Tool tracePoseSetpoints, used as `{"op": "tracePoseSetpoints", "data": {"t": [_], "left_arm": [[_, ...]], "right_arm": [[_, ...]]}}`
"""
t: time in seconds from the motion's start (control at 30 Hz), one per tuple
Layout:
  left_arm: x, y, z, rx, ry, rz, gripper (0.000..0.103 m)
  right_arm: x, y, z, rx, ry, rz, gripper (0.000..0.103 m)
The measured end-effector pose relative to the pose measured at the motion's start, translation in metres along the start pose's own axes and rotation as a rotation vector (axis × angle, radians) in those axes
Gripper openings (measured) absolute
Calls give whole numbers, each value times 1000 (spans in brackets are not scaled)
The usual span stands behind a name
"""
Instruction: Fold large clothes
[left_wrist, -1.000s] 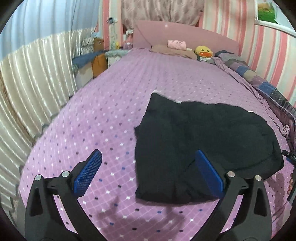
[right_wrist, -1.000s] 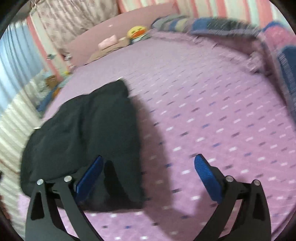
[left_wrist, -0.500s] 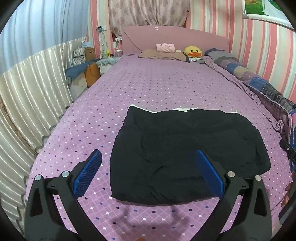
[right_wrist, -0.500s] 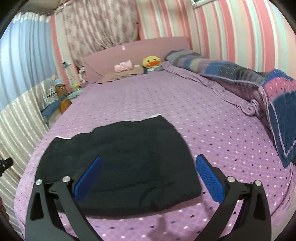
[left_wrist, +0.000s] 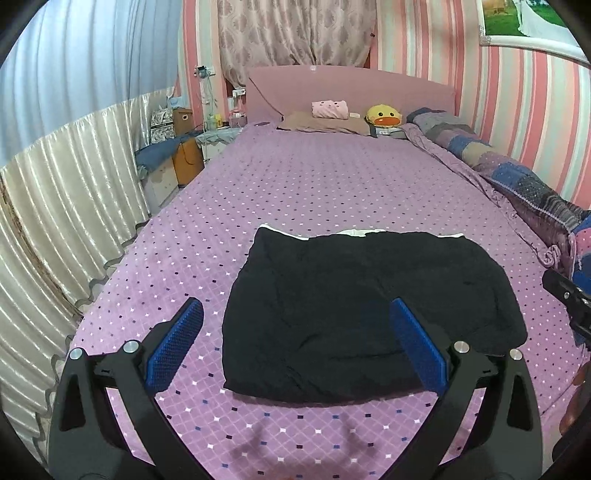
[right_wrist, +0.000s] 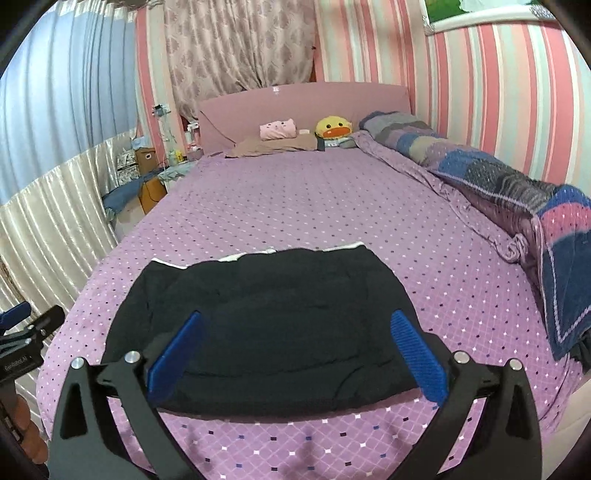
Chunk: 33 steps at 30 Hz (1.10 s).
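Left wrist view, both hand-held grippers (left_wrist: 295, 339) (right_wrist: 295, 350) spread apart, black garment (left_wrist: 362, 310) on bed (left_wrist: 314, 184), quilt (left_wrist: 517, 181) alongside

Sharp, evenly lit, fisheye-warped edges

Only one marking shows: small pale lettering on the left gripper (right_wrist: 22, 354), left of the right gripper's fingers, too blurred to read.
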<state>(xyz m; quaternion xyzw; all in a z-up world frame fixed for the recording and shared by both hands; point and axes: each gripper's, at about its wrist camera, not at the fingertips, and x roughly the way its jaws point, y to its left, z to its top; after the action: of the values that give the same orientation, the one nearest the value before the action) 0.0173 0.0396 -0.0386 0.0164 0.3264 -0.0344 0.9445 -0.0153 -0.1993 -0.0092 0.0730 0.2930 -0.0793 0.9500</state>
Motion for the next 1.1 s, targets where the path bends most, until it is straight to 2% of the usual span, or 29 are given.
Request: {"op": "tracePoseSetpoints", "data": {"t": [0.2, 0.37, 0.63, 1.1], "left_arm": [[-12, -2, 7, 3, -2, -14, 100], [-23, -5, 14, -9, -23, -17, 100], [-30, -10, 24, -8, -33, -18, 100], [-28, -19, 24, 19, -32, -11, 100]], "right_arm": [[-5, 6, 10, 0, -1, 1, 101], [-8, 8, 15, 11, 4, 35, 101], [-7, 13, 17, -9, -1, 30, 101], [-9, 11, 18, -13, -9, -25, 101]]}}
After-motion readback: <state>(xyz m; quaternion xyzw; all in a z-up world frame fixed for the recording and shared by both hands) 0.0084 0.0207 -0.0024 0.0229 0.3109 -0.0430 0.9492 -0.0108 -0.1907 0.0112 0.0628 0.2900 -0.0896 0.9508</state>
